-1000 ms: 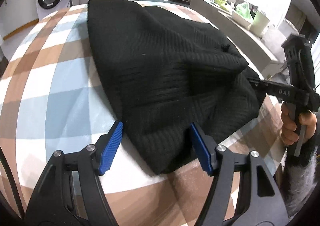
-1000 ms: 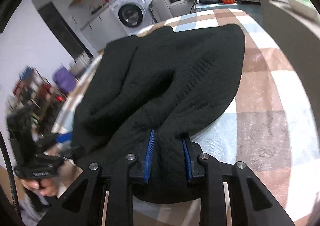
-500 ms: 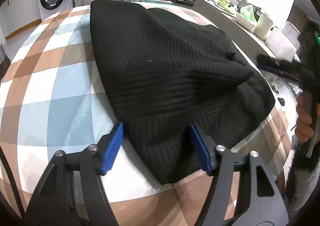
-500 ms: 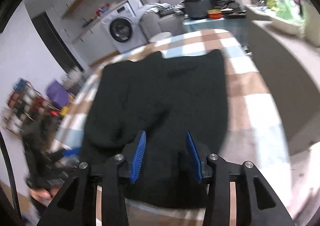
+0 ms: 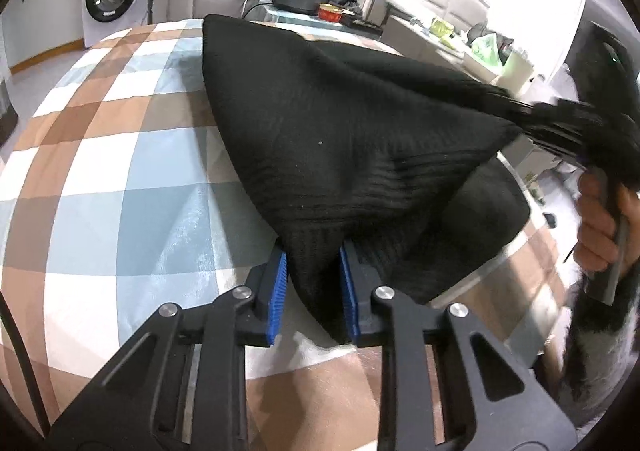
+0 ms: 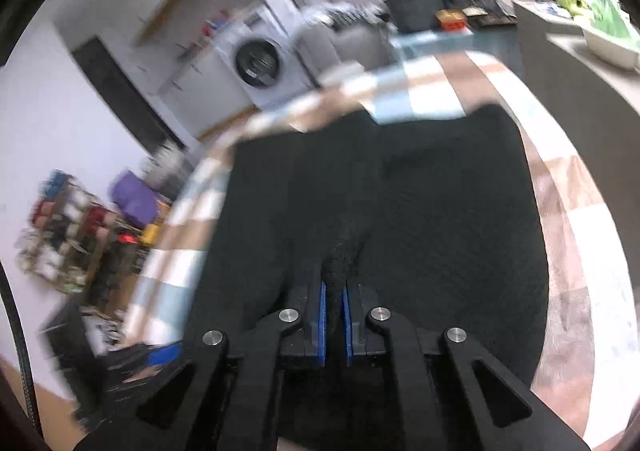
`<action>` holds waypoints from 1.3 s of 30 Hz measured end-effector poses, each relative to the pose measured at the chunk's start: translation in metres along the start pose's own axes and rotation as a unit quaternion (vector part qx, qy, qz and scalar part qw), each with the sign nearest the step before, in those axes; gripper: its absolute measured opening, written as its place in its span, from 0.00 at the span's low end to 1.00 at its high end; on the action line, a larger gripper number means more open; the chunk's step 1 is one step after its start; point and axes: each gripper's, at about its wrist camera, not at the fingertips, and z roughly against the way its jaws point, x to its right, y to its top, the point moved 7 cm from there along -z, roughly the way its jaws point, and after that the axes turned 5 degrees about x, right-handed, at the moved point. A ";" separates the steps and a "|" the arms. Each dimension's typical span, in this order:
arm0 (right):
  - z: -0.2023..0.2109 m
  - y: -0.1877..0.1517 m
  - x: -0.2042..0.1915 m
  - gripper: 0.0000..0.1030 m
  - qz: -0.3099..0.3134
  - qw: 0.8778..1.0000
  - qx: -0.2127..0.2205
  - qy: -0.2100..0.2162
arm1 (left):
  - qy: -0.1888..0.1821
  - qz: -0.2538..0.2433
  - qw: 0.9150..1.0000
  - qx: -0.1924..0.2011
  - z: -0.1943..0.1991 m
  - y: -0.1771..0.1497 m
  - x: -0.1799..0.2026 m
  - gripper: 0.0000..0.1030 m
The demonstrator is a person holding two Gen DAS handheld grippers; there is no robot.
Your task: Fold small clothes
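As it drapes ridged, black knit garment [image 5: 340, 123], left claw [image 5: 314, 291] closing on it, right claw [image 6: 335, 315] pinching it

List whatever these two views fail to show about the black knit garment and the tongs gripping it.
- Left wrist view: the right tongs are motion-blurred, so their tips are unclear.
- Left wrist view: the black knit garment hides the checked tablecloth beneath it and its own lower layer.
- Right wrist view: the left tongs are blurred; their closing jaws cannot be read there.
- Both views: the garment type is unclear.
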 end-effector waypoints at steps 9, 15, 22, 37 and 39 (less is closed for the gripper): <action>-0.001 -0.063 0.041 0.07 0.023 0.992 -0.071 -0.103 | -0.006 -0.006 1.000 -0.009 0.013 -0.007 0.001 0.21; -0.013 -0.057 0.041 0.13 0.027 0.995 -0.069 -0.073 | -0.008 0.011 1.000 -0.014 0.009 -0.007 -0.005 0.23; 0.031 -0.026 0.031 0.06 0.021 0.998 0.025 -0.060 | -0.014 0.025 1.000 -0.001 0.018 0.001 -0.006 0.23; 0.040 -0.043 0.083 0.39 0.026 0.991 -0.013 -0.127 | -0.018 0.075 0.997 -0.012 -0.026 0.028 -0.017 0.33; 0.033 -0.036 0.096 0.39 -0.005 0.992 0.000 -0.123 | -0.007 0.081 0.997 -0.013 -0.039 0.039 -0.018 0.39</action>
